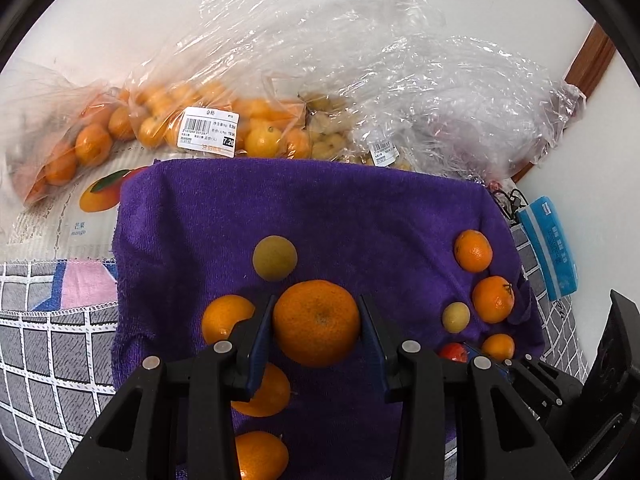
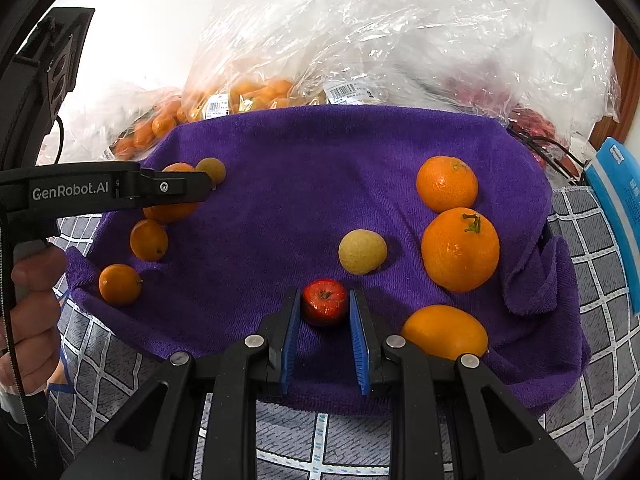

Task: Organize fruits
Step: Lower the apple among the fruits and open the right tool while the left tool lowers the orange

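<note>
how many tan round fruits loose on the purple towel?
2. One tan fruit sits behind the left gripper's orange; the other lies just beyond the right gripper's red fruit. More may be hidden in the bags.

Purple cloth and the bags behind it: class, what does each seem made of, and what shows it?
Purple cloth: likely terry or microfibre, matte; fuzzy looped pile and soft folds. Bags: thin clear plastic film, glossy; see-through, crinkled, bright glints.

Purple towel spread flat over a grey, white-gridded cloth, one corner folded over at the right edge. Blue tissue pack just beside the towel on the right. Tangle of black cable near the far right corner.
</note>
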The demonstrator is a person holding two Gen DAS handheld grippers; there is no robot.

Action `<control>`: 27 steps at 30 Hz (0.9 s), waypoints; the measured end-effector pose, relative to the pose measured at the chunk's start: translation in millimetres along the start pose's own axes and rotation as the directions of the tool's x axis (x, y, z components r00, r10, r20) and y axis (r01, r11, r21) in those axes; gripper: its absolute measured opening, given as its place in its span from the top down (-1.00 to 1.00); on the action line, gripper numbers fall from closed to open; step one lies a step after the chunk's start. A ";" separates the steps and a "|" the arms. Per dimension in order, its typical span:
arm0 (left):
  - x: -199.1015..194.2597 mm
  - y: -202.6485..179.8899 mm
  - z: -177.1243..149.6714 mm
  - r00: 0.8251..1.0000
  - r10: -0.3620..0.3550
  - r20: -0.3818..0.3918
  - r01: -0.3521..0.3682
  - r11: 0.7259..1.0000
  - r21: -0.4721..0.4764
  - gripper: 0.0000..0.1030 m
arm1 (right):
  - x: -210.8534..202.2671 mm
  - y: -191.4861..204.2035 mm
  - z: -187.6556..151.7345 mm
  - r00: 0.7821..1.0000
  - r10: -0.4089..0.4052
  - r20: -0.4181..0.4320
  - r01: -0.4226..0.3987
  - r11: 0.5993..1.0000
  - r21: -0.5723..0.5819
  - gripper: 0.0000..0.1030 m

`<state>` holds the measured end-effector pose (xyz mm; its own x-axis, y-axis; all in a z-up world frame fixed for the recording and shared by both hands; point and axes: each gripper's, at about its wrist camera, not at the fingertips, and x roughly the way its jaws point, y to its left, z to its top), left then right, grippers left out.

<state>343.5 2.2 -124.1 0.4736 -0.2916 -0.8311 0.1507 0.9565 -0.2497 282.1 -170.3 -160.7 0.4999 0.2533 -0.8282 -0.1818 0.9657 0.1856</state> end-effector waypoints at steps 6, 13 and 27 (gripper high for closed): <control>0.3 0.0 0.1 1.000 0.001 -0.005 -0.001 1.000 -0.001 0.23 | -0.3 0.7 0.4 1.000 -0.007 -0.004 0.007 1.000 0.002 0.53; 0.6 -1.5 -2.1 1.000 0.004 -0.018 -0.004 1.000 0.001 0.23 | -3.5 0.5 3.1 1.000 -0.016 -0.003 0.016 1.000 0.008 0.41; -36.9 -6.3 -6.7 1.000 -0.019 0.019 0.018 1.000 0.019 0.12 | -38.2 5.1 11.6 0.998 -0.036 0.049 0.034 0.999 0.034 0.21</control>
<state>319.2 7.0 -95.2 0.4872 -0.3096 -0.8166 0.1761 0.9507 -0.2554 272.0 -174.4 -122.0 0.5474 0.2208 -0.8072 -0.1355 0.9752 0.1749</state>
